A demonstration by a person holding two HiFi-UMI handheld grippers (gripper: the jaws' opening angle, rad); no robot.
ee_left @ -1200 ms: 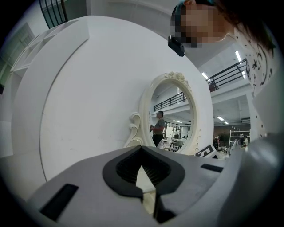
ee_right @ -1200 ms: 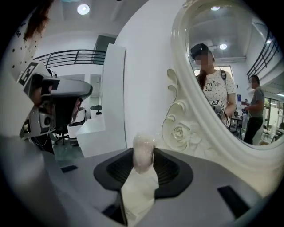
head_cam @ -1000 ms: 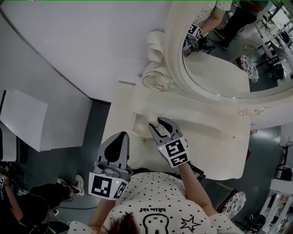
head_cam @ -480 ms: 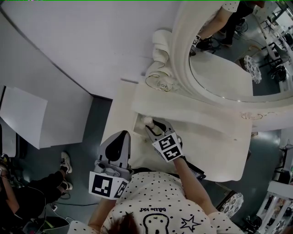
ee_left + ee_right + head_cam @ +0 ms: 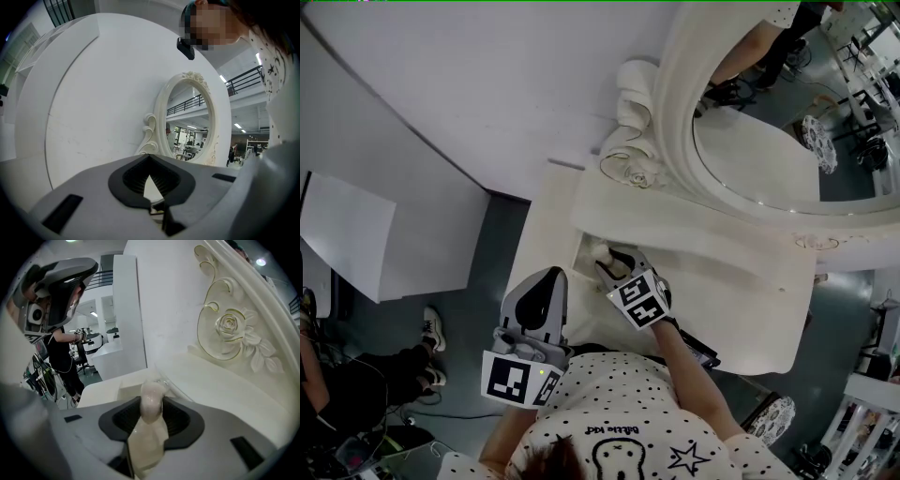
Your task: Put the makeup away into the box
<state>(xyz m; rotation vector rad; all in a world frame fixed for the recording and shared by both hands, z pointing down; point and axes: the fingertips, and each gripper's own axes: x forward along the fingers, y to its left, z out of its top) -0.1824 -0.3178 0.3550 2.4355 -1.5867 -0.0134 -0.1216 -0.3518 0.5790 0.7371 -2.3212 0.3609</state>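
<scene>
Right tool (image 5: 607,261) clamps a pale cream round-topped makeup bottle (image 5: 151,404) at the open cream box (image 5: 580,255); left tool (image 5: 546,283) closed, empty. Risk: early release misses the box.

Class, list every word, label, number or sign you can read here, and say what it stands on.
Shirt: one line of print, too blurred to read.
Left hand-held gripper and right hand-held gripper: square markers only, no letters.
Nothing else is legible.
</scene>
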